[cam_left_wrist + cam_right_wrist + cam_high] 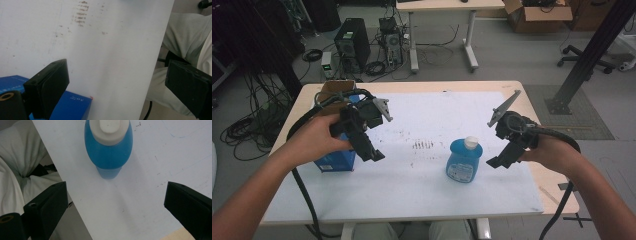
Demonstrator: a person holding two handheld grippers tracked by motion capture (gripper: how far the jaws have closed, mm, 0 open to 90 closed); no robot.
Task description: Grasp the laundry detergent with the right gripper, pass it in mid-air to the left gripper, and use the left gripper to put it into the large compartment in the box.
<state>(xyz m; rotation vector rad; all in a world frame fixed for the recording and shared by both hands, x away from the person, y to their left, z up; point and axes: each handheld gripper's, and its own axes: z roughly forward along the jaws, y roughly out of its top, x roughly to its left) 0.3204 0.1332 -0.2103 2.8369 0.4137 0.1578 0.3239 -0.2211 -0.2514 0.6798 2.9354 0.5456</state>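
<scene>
high view: blue soap bottle (464,160) stands upright, white cap up, on the white surface (422,195), between left tongs (371,152) and right tongs (496,161); its label is unreadable.
left gripper view: jaws wide apart above a blue box (72,106) near the surface edge.
right gripper view: jaws apart, empty, bottle ahead with bare room around.

Bottle (464,160) right of box (335,160)

No print can be read; the blue bottle (464,161) label and blue box (71,106) lettering are blurred.
</scene>
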